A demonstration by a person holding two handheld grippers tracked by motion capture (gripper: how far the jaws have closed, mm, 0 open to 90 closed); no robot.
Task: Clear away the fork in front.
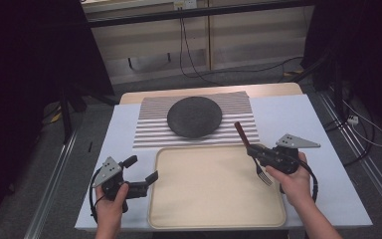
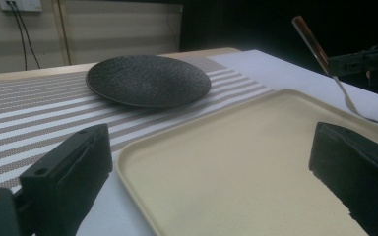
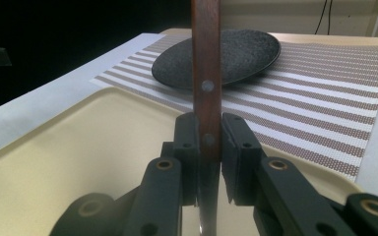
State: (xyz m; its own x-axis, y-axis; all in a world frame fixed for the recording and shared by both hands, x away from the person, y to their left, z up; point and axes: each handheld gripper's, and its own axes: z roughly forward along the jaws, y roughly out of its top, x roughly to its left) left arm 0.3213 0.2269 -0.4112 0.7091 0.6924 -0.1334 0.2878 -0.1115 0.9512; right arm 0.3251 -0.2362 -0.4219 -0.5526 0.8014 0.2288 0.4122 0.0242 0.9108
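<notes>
The right hand-held gripper (image 1: 255, 153) squeezes a fork (image 1: 251, 152) over the tray (image 1: 218, 219). The left hand-held gripper (image 1: 141, 169) beside the tray is wide apart.

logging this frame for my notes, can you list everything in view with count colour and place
plate: one, dark grey, on the striped mat at the far middle of the table
striped mat: one, white and brown-grey stripes, beyond the tray
tray: one, cream, bare, at the near middle of the table
fork: one, brown wooden handle and metal tines, held over the tray's right far corner, handle up and away, tines down
table cover: one, white, under the mat and the tray
cables: several, black, on the floor and wall beyond the table
left gripper: one, black, jaws apart, at the tray's left edge
right gripper: one, black, jaws closed on the fork handle
hands: two, at the near edge, one on each gripper
</notes>
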